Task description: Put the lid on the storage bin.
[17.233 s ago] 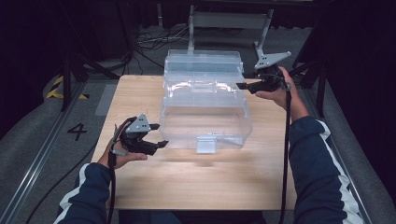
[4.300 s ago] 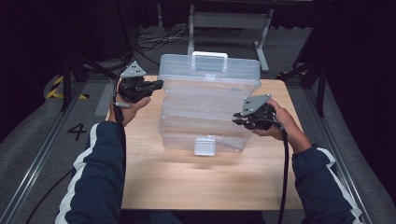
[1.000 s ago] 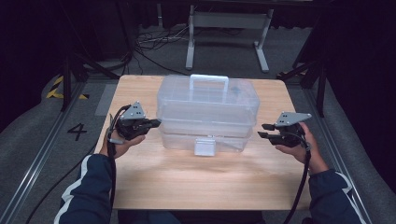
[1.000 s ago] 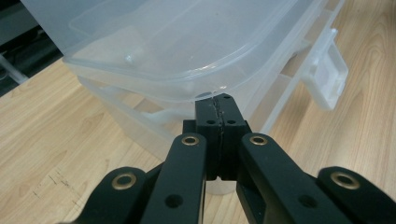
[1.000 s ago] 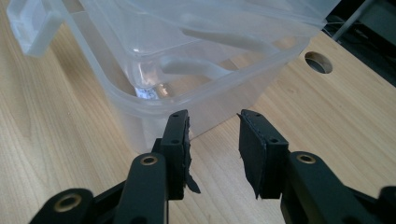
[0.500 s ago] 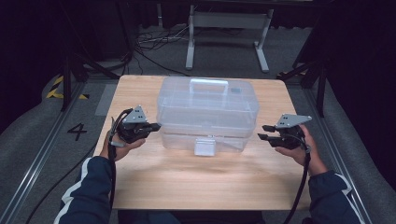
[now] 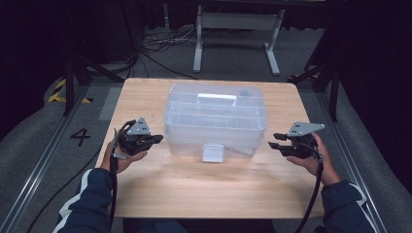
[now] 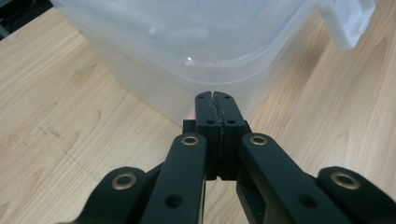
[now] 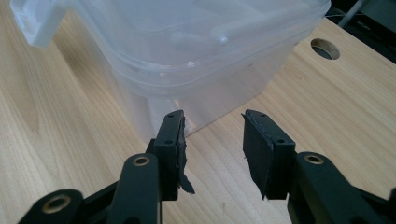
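Since the half-second-earlier frame, hardly shifted: both hands parked at the flanks of the clear plastic box (image 7: 216, 119), right jaws just been opening, nothing between them. Compared with the older frames, lid now down and carry handle (image 7: 216, 99) folded flat on top. Box standing mid-table, nearer the far edge, front latch (image 7: 213, 152) facing the near edge. Left gripper (image 7: 154, 139) pressed fully closed on nothing, tips just beside the box's left end. Right gripper (image 7: 275, 141) partly spread, empty, just off the right end, near the table's right edge (image 7: 311, 145). Judged from this: closing apparently done; whether the latch is snapped home cannot be told. Possibly left: fastening it, or withdrawing.
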`<state>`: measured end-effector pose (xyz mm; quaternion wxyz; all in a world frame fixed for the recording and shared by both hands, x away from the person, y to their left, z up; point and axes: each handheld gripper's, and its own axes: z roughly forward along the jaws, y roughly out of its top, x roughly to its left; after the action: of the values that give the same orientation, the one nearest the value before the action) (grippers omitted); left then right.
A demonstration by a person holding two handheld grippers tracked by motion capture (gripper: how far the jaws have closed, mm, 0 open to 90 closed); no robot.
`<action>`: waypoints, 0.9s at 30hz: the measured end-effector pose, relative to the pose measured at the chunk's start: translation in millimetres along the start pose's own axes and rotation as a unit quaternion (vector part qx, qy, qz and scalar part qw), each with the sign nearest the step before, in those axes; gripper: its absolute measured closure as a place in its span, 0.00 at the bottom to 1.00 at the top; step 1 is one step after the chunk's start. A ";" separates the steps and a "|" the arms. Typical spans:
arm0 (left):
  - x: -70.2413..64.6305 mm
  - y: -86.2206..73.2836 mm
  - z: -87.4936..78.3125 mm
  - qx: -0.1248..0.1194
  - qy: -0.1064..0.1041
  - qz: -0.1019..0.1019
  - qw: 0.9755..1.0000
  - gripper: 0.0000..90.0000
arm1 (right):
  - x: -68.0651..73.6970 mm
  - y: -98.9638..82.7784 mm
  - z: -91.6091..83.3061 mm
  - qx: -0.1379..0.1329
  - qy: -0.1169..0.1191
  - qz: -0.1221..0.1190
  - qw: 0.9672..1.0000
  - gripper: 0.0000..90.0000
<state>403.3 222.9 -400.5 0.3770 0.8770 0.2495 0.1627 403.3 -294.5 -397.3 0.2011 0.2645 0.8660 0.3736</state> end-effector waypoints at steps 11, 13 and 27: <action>-9.7 -13.1 -1.3 0.018 0.024 0.012 0.999 0.92 | 4.3 -9.0 -1.2 0.007 -0.008 -0.002 1.000 0.60; -11.5 -17.1 -0.6 0.026 0.028 0.018 0.999 0.88 | 5.7 -11.5 -1.6 0.010 -0.008 -0.004 1.000 0.58; -14.2 -47.7 4.8 0.064 0.047 0.008 0.997 0.52 | 5.9 -34.3 -3.4 0.016 -0.022 0.010 1.000 0.47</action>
<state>378.9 240.4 -440.5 0.3063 0.8928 0.2699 0.1901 386.2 -312.7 -421.9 0.2123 0.2850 0.8645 0.3555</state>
